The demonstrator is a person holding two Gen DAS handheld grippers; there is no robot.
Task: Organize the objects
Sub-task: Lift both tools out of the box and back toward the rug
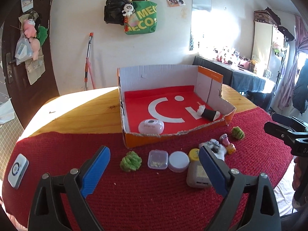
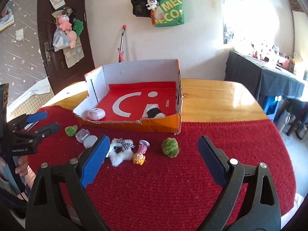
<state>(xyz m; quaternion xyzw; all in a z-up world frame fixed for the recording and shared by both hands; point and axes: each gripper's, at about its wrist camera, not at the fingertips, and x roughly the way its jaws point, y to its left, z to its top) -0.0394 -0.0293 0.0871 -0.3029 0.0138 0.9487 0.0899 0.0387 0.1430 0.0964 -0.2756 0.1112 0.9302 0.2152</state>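
An orange cardboard box point(image 1: 163, 77) point(image 2: 140, 71) with a red floor stands on the table. It holds a pale oval case point(image 1: 151, 127) point(image 2: 96, 114) and a black-and-white roll point(image 1: 208, 113) point(image 2: 154, 112). On the red mat in front lie two green pompoms point(image 1: 130, 161) point(image 2: 170, 147), a clear little box point(image 1: 157, 159), a white round tin point(image 1: 179, 161), a grey yellow-capped bottle point(image 1: 198, 171), a fluffy white clip point(image 2: 121, 151) and a small doll point(image 2: 140, 153). My left gripper point(image 1: 154, 173) hovers open over the clear box and tin. My right gripper point(image 2: 154, 165) is open and empty near the doll.
A white flat device point(image 1: 18, 168) lies at the mat's left edge. Bare wooden tabletop point(image 2: 211, 100) flanks the box. A dark covered side table point(image 2: 269, 71) stands at the right. Bags hang on the wall behind, and a mop leans there.
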